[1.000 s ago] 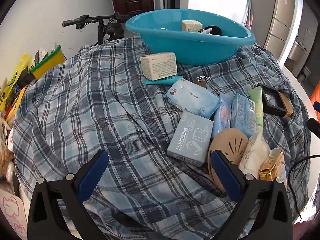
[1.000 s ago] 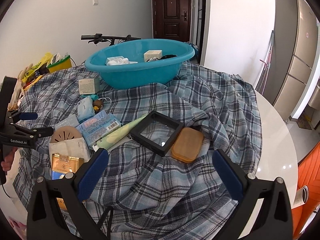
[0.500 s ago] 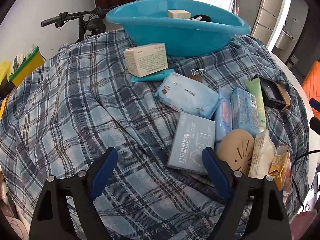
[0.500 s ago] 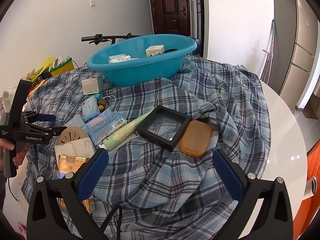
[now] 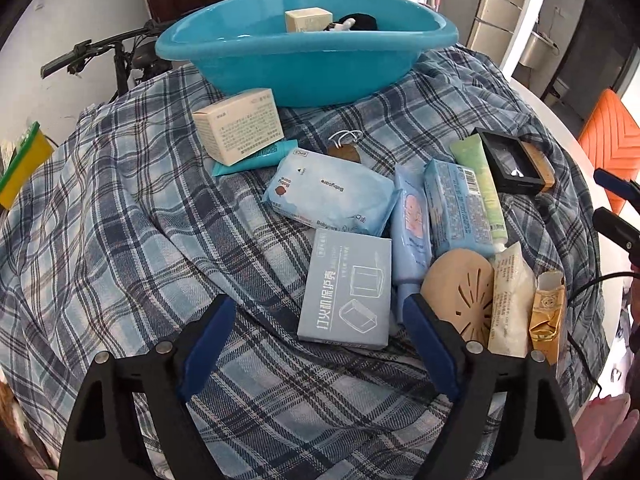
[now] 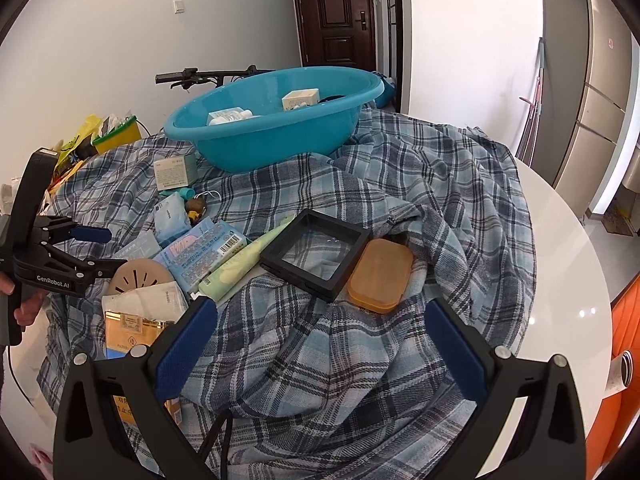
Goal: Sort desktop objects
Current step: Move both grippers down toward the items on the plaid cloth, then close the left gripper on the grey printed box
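— What is being shown nearest in the left wrist view?

— The left gripper [image 5: 316, 316] is being held spread over the plaid cloth [image 5: 120, 240], nothing pinched; the grey-blue box [image 5: 346, 292] is lying between its blue pads but is not being touched. Only here is the printed face of that box being seen.

— And in the right wrist view?

— The right gripper [image 6: 320, 320] is being held spread over bunched cloth, empty. Farther off, the black frame [image 6: 318, 252] and the tan case [image 6: 380, 274] beside it are being shown whole; in the left view they are being seen only at the right edge.

— Farthest?

— The blue basin [image 6: 276, 120] is being shown at the far side with a white bottle [image 6: 228, 116] inside, which is being hidden by the basin's rim in the left view. A cream box [image 5: 308, 20] is being seen in it from both.
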Motion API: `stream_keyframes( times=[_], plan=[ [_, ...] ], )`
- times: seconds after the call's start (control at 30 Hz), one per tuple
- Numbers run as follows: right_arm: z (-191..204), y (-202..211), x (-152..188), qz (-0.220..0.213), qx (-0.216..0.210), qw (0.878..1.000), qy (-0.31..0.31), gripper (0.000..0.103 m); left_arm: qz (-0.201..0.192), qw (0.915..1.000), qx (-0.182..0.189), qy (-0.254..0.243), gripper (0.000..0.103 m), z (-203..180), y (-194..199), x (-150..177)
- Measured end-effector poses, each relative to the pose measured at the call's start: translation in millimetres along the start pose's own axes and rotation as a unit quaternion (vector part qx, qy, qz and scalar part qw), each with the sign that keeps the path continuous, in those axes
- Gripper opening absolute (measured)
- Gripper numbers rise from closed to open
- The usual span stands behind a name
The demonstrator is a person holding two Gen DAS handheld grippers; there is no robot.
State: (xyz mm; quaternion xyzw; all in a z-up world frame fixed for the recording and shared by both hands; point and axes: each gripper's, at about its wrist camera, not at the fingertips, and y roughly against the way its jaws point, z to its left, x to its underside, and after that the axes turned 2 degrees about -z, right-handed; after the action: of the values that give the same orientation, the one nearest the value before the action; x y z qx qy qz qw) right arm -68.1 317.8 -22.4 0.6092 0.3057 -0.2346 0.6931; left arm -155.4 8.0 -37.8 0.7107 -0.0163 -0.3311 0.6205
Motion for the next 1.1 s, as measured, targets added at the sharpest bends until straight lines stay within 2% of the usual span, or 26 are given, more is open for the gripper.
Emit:
stream_keyframes(
  times=[0.1,0.17,0.23,0.33,0.63,0.83,0.87,0.97,1.1],
  plan=[
    [-2.6,-0.9,1.1,0.002,0.002,1.000,-0.003,0.103,0.027,0.9991,-0.009,-0.033,0.087,-4.0,-11.7,-4.9],
    [-4.7,-1.1,0.8,0.003,0.003,1.000,-0.008,0.103,0.041,0.9986,0.011,-0.031,0.076,-3.9,-17.9,-6.2],
    [-5.8,-0.3,0.4,0.002,0.005,1.000,-0.009,0.103,0.049,0.9979,0.034,-0.027,0.061,-5.2,-20.4,-6.8],
    [-6.6,0.1,1.2,0.001,0.010,1.000,-0.007,0.103,0.045,0.9982,0.027,-0.030,0.051,-7.9,-20.0,-6.3],
    [-10.0,-1.3,0.1,-0.001,0.010,1.000,-0.009,0.103,0.032,0.9990,0.030,-0.004,0.050,-1.8,-12.7,-3.9],
    [-11.4,-1.3,-0.5,0.000,0.011,1.000,-0.010,0.103,0.018,0.9998,0.004,-0.011,0.051,-12.4,-20.1,-7.9],
    [-11.2,-0.6,-0.5,0.001,0.014,1.000,-0.009,0.103,0.014,0.9998,0.000,-0.014,0.051,-13.9,-20.5,-9.0],
    [-10.8,1.9,-0.6,0.000,0.020,1.000,-0.004,0.103,0.006,0.9998,-0.011,-0.014,0.061,-13.7,-23.8,-13.6],
    [-10.2,4.8,0.4,-0.001,0.025,1.000,-0.001,0.103,0.002,1.0000,-0.005,-0.002,0.061,-9.1,-27.5,-17.4]
  ],
)
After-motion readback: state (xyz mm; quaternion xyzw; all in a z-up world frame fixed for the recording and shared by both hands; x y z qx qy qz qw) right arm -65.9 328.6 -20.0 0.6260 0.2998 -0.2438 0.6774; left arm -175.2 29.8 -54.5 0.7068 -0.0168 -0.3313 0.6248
